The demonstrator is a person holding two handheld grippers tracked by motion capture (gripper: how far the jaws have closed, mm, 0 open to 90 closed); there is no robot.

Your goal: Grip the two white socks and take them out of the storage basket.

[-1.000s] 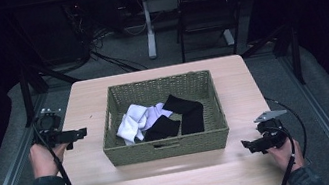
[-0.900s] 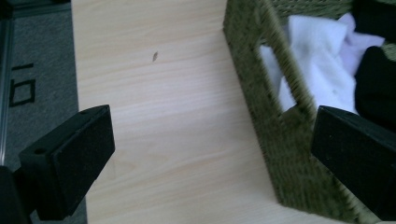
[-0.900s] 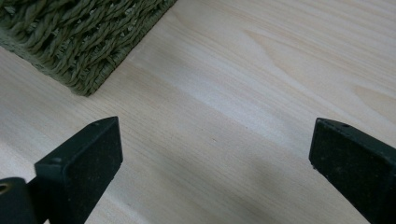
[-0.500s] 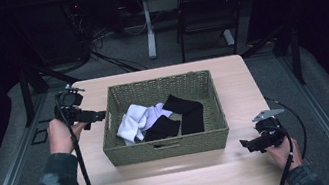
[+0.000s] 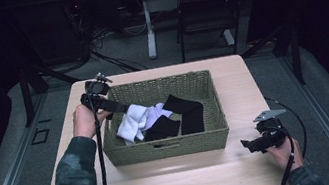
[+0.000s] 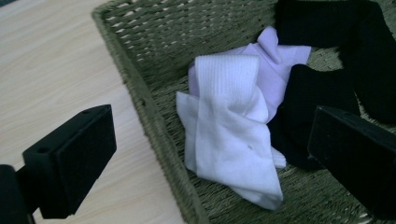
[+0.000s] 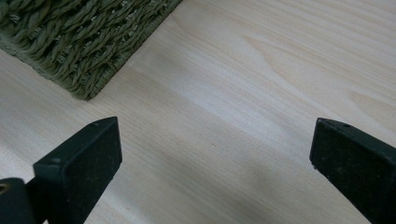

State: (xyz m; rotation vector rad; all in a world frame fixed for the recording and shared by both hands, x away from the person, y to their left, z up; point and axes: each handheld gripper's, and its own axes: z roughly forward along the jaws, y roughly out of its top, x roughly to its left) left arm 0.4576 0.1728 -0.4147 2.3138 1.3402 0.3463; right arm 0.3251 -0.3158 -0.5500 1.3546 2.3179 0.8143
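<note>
A green woven basket (image 5: 166, 148) stands mid-table. Inside lie a white sock (image 5: 129, 123) (image 6: 231, 140), a pale lilac cloth (image 6: 280, 70) under it, and black socks (image 5: 189, 113) (image 6: 322, 88). My left gripper (image 5: 122, 108) (image 6: 210, 154) hovers over the basket's left rim, open, with the white sock below and between its jaws. My right gripper (image 5: 248, 145) (image 7: 215, 163) is open low over bare wood at the table's front right, just off the basket's corner (image 7: 84, 42).
The light wooden table (image 5: 182, 180) has free surface in front of and on both sides of the basket. Behind it stand a chair (image 5: 203, 20) and a table leg (image 5: 147, 24), with cables on the dark floor.
My left gripper has travelled from the table's left edge forward and rightward to the basket's left rim. The right gripper has barely moved.
</note>
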